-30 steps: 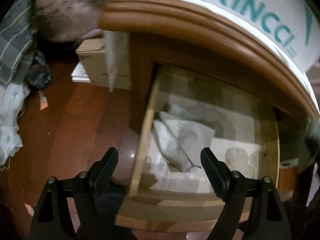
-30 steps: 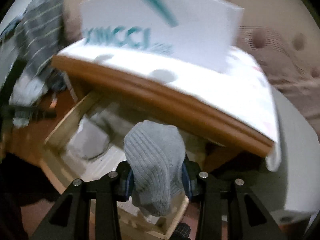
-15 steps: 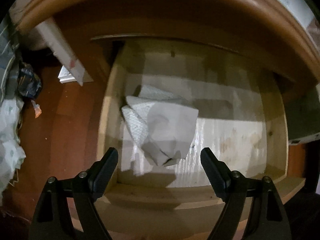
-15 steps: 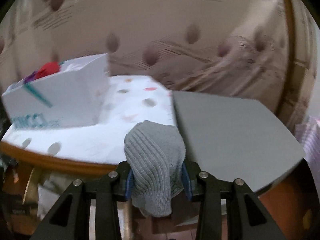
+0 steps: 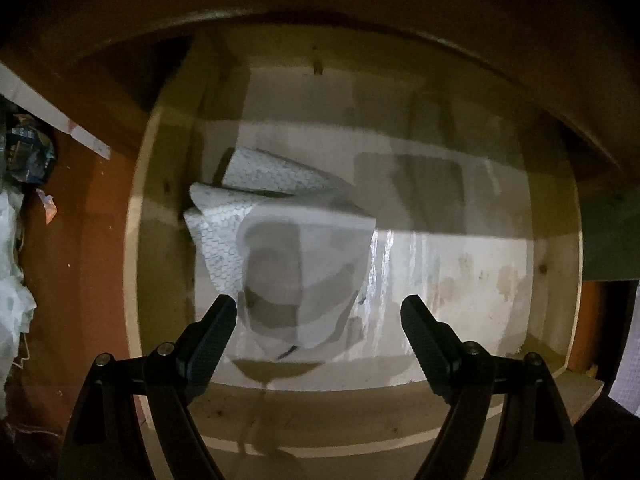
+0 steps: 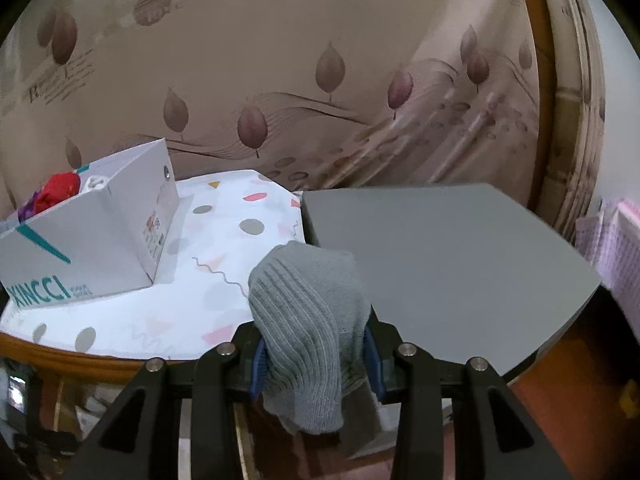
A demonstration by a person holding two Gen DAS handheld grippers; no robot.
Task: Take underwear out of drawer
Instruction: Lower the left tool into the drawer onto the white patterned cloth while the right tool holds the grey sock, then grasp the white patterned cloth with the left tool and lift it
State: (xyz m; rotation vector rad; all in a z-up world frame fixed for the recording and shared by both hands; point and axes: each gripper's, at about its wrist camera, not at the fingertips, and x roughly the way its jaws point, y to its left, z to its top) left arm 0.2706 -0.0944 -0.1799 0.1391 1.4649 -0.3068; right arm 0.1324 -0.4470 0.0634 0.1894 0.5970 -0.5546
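Left wrist — drawer (image 5: 552,240) back shadowed | right tongs (image 6: 316,356) hide grey garment's (image 6: 308,312) middle

The drawer (image 5: 556,240) is pulled open, a pale wooden box with a whitish, stained bottom. In its left part, close to the left wall of the drawer, lies a folded white garment (image 5: 288,248) with a fine hexagon print. A grey ribbed knit piece (image 6: 308,320) is outside the drawer, bunched and hanging down.
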